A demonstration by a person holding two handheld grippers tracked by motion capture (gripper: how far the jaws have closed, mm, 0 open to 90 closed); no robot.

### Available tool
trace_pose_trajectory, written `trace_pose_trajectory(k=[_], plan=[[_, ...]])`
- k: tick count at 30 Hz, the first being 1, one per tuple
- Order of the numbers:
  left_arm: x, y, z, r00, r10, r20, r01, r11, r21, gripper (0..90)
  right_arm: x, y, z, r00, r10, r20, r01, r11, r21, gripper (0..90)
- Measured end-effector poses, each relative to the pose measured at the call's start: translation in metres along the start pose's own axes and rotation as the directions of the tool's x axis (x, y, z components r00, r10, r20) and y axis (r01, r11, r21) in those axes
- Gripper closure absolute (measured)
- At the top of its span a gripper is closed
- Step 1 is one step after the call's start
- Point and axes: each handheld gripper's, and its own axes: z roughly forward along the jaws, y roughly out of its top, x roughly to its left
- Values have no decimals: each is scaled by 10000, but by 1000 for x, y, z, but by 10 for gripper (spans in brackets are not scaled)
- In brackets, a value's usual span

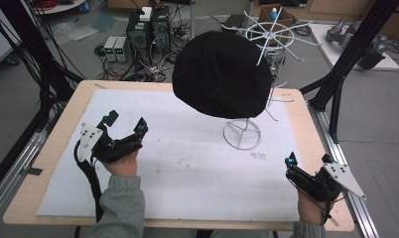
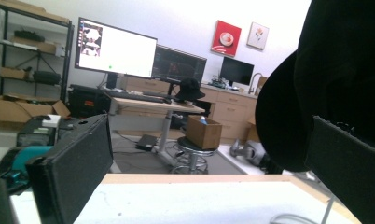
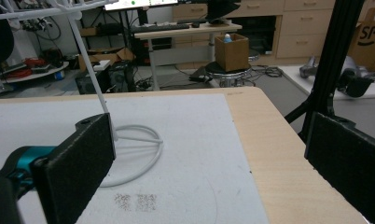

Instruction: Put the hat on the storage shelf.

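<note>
- High view showed the left gripper (image 1: 124, 125) at the left of the light wooden desk (image 1: 53, 148), held over the white mat (image 1: 187, 163) that covered most of the desktop, with a grey sleeve (image 1: 120, 203) coming in from the bottom edge.
- Its jaws stood wide apart and held nothing; they pointed up and to the right, toward the hat.
- Left gripper view agreed: the two black padded jaws sat at the far sides of the picture with bare mat (image 2: 199, 200) between them.
- In that same view the black knitted hat (image 2: 335, 74) loomed large at the upper right, behind the right-hand jaw; whether it touched that jaw could not be told.
- Near the middle of the high view, the black knitted hat (image 1: 221, 74) hung on a white wire stand (image 1: 274, 34), well above the mat and tilted down toward the person.
- The stand's round wire foot (image 1: 242, 134) rested on the mat, just below the hat's lower edge.
- At the right, the right gripper (image 1: 306, 161) was near the desk's front right corner, well apart from the hat and the stand.
- Its jaws were also spread wide and empty.
- Right gripper view showed the white wire stand's ring-shaped foot (image 3: 143, 158) beside the left-hand jaw, with mat and bare wooden desk (image 3: 274, 135) between the jaws.
</note>
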Motion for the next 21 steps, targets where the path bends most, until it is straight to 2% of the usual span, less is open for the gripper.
trace_pose_trajectory(k=[6, 11, 16, 21], plan=[[6, -6, -6, 9997, 125, -188, -120, 9996, 241, 17, 0, 0, 0, 10000, -43, -23, 43, 10000, 3, 7], [11, -8, -12, 9994, 323, -114, -319, 9989, 329, 17, 1, 0, 1, 10000, -22, -49, 22, 10000, 27, 7], [22, -10, -21, 9973, 581, -449, -557, 9970, 543, 17, 1, 0, 2, 10000, -60, -47, 60, 10000, 3, 7], [26, -10, -25, 9943, 863, -618, -820, 9943, 681, 17, 2, 0, 2, 10000, -68, -57, 68, 10000, 3, 7]])
